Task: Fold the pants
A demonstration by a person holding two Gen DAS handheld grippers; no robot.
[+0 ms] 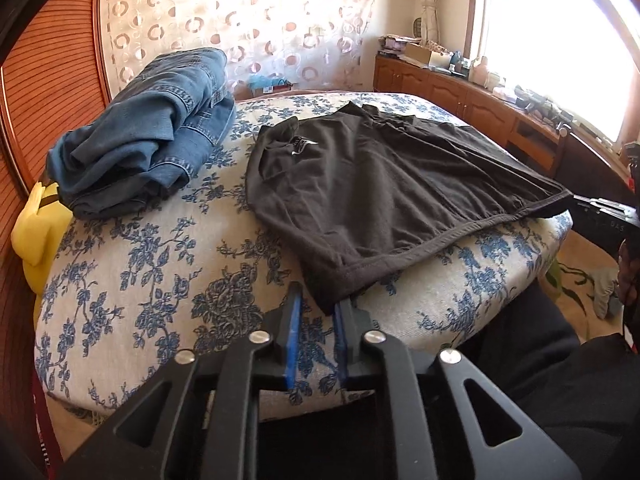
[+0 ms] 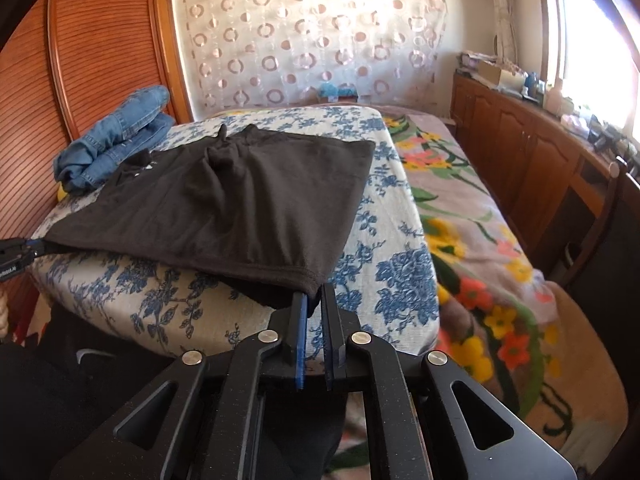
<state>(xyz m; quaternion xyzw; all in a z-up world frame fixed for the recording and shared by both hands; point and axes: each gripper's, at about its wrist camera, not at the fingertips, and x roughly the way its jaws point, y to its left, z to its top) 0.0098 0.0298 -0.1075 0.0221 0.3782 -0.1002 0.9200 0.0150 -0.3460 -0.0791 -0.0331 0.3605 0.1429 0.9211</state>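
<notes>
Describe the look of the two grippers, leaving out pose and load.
Both the left gripper and the right gripper are matte black linkage frames with triangular cut-outs and round silver pivot bolts. Each has two flat fingers lined with blue pads. White lettering, too small to read, marks each body.

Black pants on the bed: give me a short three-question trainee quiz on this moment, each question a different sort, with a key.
1. True or false: the black pants lie spread on the blue-flowered bed cover.
2. Multiple choice: what lies at the far left of the bed? A) a white towel B) a heap of blue jeans C) a red pillow
3. Fill in: the right gripper pinches one near corner of the pants and the left gripper stands at the ____ near corner.

Key: 1 true; 2 B; 3 other.
</notes>
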